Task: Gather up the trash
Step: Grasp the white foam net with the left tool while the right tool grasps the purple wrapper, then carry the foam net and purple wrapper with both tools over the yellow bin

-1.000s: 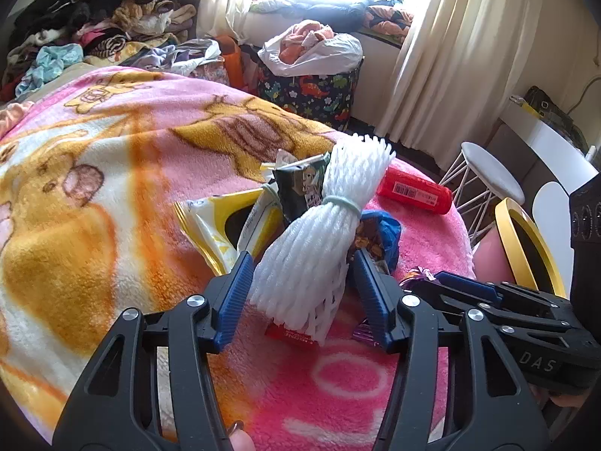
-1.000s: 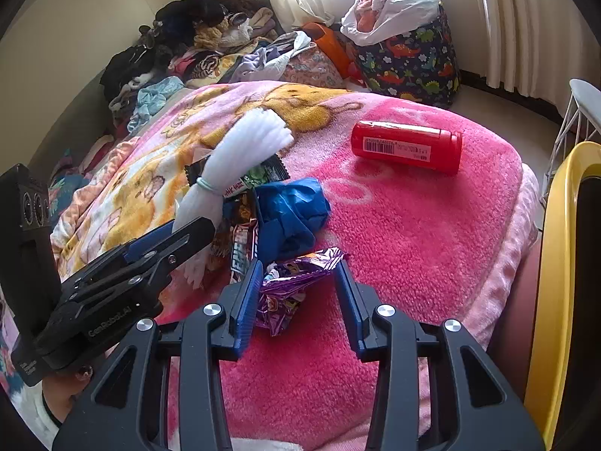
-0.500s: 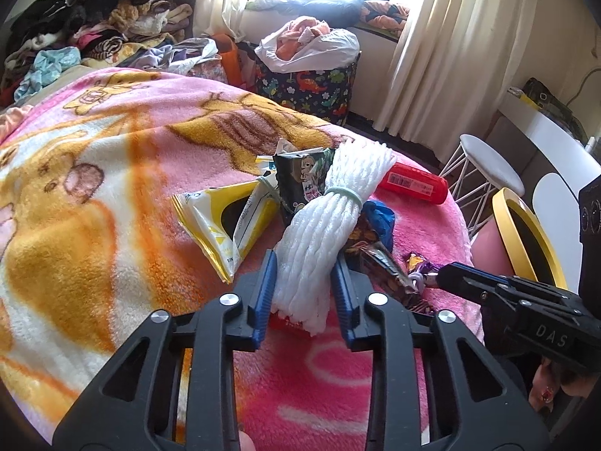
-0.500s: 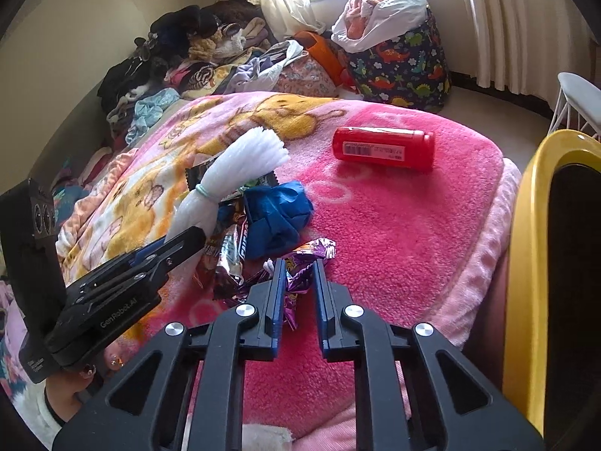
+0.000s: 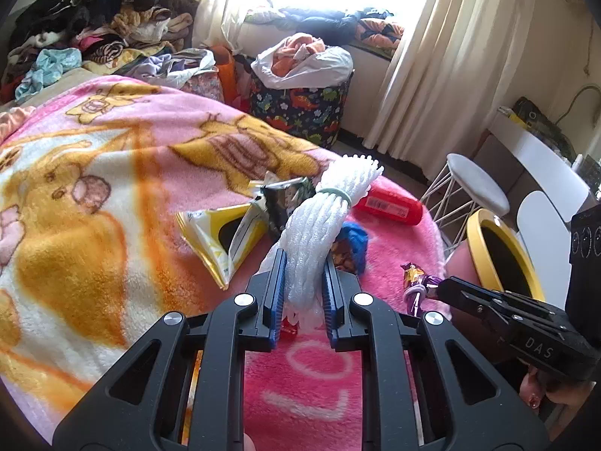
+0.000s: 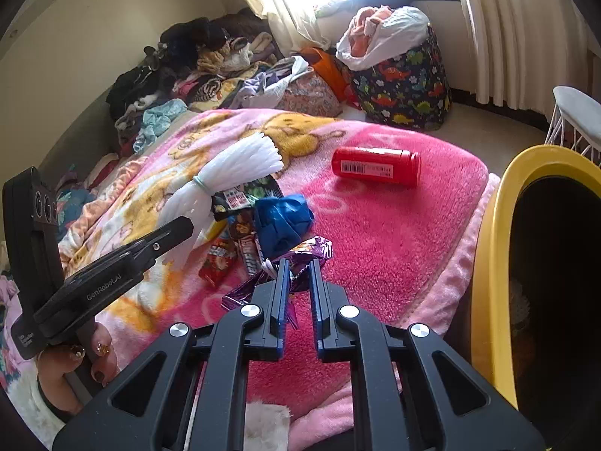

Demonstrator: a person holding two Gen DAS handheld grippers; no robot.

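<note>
My left gripper (image 5: 303,259) has its jaws closing on the lower end of a white foam net bundle (image 5: 323,210) tied with a pale band, and the blue pads press its sides. My right gripper (image 6: 298,265) is shut on a crinkled purple wrapper (image 6: 311,248) lifted just off the pink blanket (image 6: 394,233). A yellow packet (image 5: 218,233), a dark foil packet (image 5: 285,199), a blue crumpled piece (image 6: 281,221), more snack wrappers (image 6: 240,240) and a red canister (image 6: 375,167) lie on the blanket. A dark bin with a yellow rim (image 6: 488,263) stands at the bed's right edge.
A white stool (image 5: 477,184) stands beyond the bin. A dinosaur-print basket (image 6: 402,79) with bagged clothes sits by the curtains. Piled clothes (image 6: 195,64) fill the far corner. A person's hand (image 6: 75,360) holds the left gripper's handle.
Both grippers went from wide to closed: the left onto the foam net, the right onto the purple wrapper. Both then rose slightly, lifting what they hold off the blanket.
</note>
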